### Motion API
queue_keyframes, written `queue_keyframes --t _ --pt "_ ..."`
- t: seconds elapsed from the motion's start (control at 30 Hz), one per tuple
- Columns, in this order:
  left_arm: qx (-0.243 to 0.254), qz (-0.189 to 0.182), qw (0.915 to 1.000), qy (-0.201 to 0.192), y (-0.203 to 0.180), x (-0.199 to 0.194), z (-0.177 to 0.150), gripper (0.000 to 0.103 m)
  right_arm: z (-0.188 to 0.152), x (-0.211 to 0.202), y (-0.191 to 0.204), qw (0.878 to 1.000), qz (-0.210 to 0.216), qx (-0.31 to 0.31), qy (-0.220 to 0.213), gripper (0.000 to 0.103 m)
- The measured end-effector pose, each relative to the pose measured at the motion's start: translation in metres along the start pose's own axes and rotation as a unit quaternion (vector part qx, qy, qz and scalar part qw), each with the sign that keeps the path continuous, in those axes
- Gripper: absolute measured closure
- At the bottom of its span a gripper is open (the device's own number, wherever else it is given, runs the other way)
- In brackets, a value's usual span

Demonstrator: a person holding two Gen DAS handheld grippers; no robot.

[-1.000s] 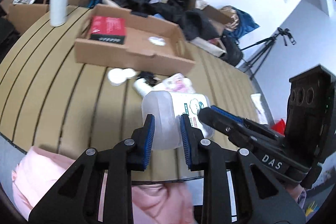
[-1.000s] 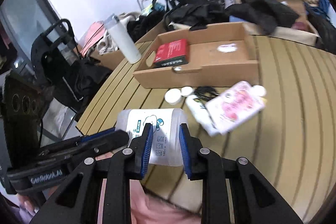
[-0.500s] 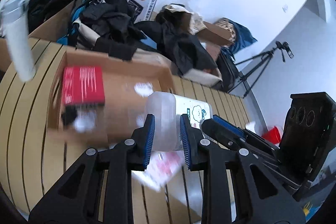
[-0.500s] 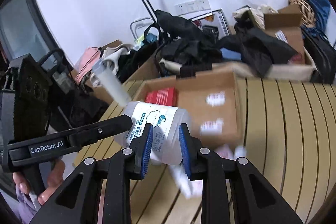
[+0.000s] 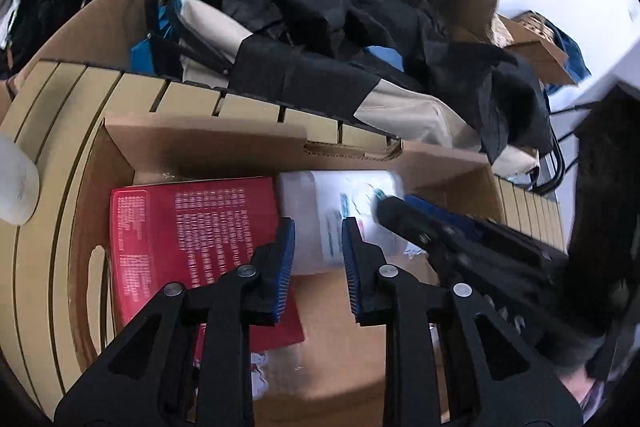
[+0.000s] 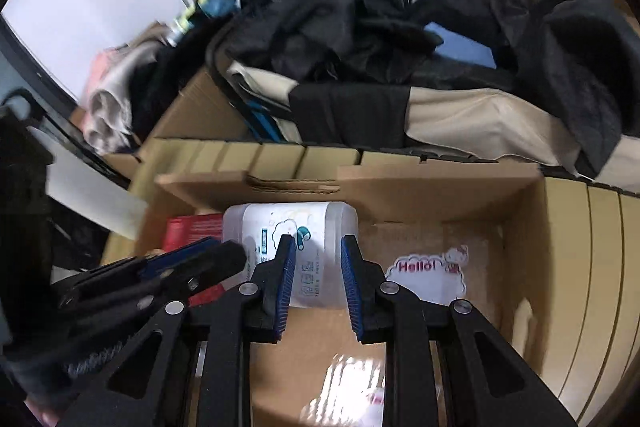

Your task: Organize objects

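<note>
A translucent white plastic jug (image 5: pixel 336 211) with a printed label lies on its side inside the cardboard box (image 5: pixel 208 143), against the far wall and beside a red box (image 5: pixel 192 235). My left gripper (image 5: pixel 318 247) is shut on the jug's near end. My right gripper (image 6: pixel 318 263) is shut on the same jug (image 6: pixel 292 227) from the other side. The other gripper's fingers (image 5: pixel 440 231) show in each view. A "Hello" sticker (image 6: pixel 428 271) lies on the box floor to the right of the jug.
The box sits on a slatted wooden table (image 5: pixel 44 227). A white tumbler (image 5: pixel 16 187) stands at the left. Behind the table lie piled black clothes and bags (image 5: pixel 320 7) and more cartons (image 6: pixel 192 115). A shiny packet (image 6: pixel 344 387) shows below my right gripper.
Both grippers carried the jug from the table's near edge up and forward, then down into the cardboard box beside the red box.
</note>
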State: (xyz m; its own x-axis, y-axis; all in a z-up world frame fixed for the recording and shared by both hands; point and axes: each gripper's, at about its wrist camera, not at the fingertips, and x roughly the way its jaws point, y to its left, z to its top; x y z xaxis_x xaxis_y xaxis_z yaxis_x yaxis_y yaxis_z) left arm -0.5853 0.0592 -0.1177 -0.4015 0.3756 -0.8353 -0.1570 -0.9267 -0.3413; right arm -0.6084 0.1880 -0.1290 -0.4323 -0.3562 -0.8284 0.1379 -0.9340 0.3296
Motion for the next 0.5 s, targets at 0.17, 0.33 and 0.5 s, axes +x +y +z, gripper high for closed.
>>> queue_keyframes --t 0.17,0.33,0.5 --pt "0.035 0.036 0.9982 -0.032 0.005 -0.014 -0.009 0.048 -0.007 0.006 -0.002 0.999 0.022 -0.02 -0.013 0.075" --pt "0.029 0.034 0.9981 -0.042 0.001 -0.053 -0.005 0.038 -0.01 -0.028 0.006 0.997 0.019 -0.041 -0.055 0.075" --pt "0.038 0.089 0.994 -0.051 -0.013 -0.111 -0.01 0.014 -0.014 -0.087 0.016 0.994 -0.03 -0.076 -0.068 0.06"
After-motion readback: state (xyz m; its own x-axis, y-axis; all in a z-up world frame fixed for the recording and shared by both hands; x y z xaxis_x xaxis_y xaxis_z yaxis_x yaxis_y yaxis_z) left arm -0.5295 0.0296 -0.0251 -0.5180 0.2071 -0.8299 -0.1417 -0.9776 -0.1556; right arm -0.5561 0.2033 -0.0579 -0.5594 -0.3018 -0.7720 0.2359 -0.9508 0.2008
